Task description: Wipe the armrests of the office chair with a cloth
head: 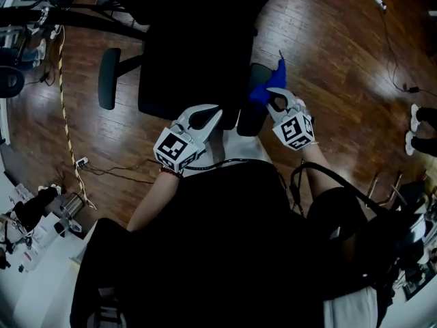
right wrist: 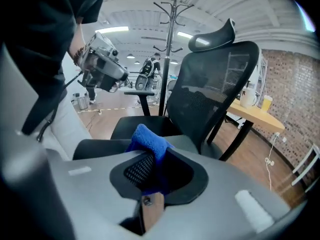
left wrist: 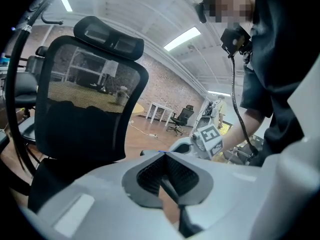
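The black office chair [head: 184, 60] stands in front of me, its mesh back [right wrist: 210, 89] upright. My right gripper [head: 274, 96] is shut on a blue cloth [head: 268, 86], which rests on the chair's right armrest [head: 250, 118]. In the right gripper view the cloth [right wrist: 148, 142] bulges out between the jaws of the right gripper [right wrist: 152, 166], over the dark armrest pad [right wrist: 100, 147]. My left gripper [head: 212, 117] hovers just left of that armrest, near the seat edge, shut with nothing in it [left wrist: 167, 176]. The chair's left armrest [head: 109, 78] is untouched.
Wooden floor all round, with cables and a power strip [head: 80, 161] to the left. A coat stand [right wrist: 171, 34] rises behind the chair and a wooden table [right wrist: 255, 115] is to its right. Another person's feet [head: 416, 125] are at the far right.
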### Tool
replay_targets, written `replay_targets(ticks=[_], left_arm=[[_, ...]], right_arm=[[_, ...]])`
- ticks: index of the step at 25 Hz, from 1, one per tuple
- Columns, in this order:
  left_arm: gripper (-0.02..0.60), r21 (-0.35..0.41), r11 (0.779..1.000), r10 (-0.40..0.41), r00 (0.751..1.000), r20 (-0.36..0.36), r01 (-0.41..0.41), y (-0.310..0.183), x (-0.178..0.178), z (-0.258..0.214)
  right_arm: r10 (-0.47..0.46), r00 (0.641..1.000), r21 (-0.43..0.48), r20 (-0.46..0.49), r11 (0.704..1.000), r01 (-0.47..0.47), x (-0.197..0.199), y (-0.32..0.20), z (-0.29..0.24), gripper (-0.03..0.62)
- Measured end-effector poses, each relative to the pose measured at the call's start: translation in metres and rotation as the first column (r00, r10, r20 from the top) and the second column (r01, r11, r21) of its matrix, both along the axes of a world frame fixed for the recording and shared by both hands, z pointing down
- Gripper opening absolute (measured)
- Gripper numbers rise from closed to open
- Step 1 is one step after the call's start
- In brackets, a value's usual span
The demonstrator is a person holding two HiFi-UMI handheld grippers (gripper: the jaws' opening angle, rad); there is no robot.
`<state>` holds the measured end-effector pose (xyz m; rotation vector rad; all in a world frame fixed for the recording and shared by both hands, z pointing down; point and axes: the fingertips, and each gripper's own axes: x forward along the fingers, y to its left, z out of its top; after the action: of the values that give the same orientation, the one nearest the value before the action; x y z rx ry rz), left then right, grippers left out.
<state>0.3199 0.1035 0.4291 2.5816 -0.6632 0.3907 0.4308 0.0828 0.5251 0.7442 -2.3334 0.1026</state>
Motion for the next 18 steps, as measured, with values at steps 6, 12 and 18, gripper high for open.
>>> replay_targets(ticks=[6, 12, 18], left_arm=[[0.006, -0.006, 1.0, 0.015, 1.0, 0.006, -0.015, 0.001, -0.005, 0.001], [0.006, -0.008, 1.0, -0.002, 1.0, 0.013, 0.002, -0.005, -0.009, 0.003], [0.006, 0.01, 0.999, -0.049, 0.999, 0.009, 0.049, -0.024, -0.03, 0.007]], right_arm=[[-0.095, 0.994, -0.151, 0.058, 0.983, 0.103, -0.024, 0.095, 0.002, 0.049], [-0.038, 0.994, -0.368, 0.101, 0.927, 0.073, -0.009, 0.146, 0.012, 0.048], [0.1, 0.993, -0.302, 0.063, 0.95, -0.077, 0.015, 0.099, 0.02, 0.048]])
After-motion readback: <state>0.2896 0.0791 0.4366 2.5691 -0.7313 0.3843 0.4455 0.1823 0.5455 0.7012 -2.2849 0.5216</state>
